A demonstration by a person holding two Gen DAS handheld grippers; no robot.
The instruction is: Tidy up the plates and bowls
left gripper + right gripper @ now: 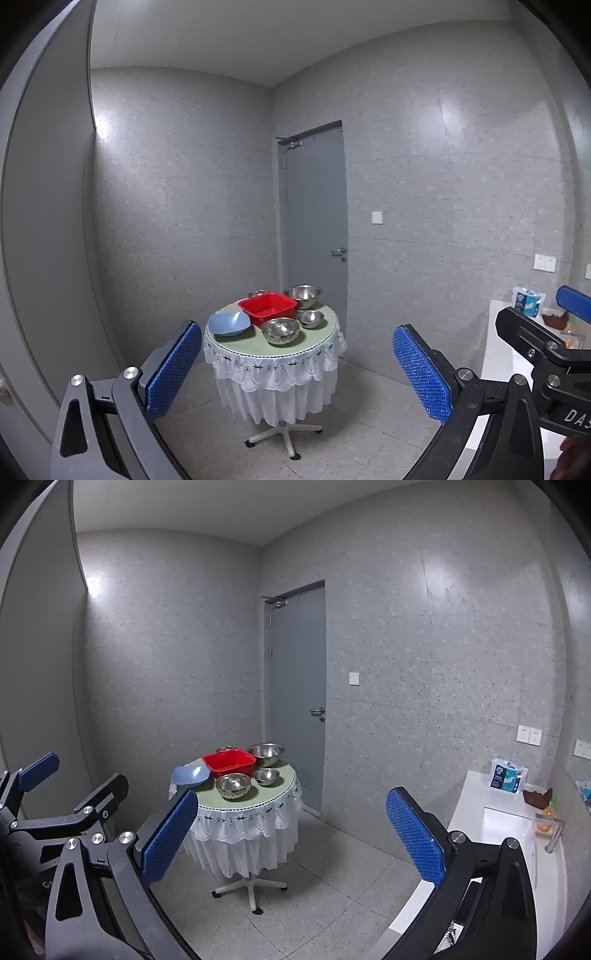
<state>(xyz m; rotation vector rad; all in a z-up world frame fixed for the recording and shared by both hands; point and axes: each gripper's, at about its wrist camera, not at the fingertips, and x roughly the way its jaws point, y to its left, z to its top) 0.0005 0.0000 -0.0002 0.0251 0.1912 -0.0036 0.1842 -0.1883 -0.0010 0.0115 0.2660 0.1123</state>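
Grey-walled room, small round table with dishes, seen from well back.
Left wrist view: on the table sit a red square basin, a pale blue plate and steel bowls; what the containers hold cannot be told. The left gripper gapes fully, holding nothing.
Right wrist view: same dishes, plus a white sink counter; the right gripper is spread wide and empty.

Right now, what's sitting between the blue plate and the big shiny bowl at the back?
The red square basin sits between the blue plate and the big steel bowl on the table. Both wrist views show it.
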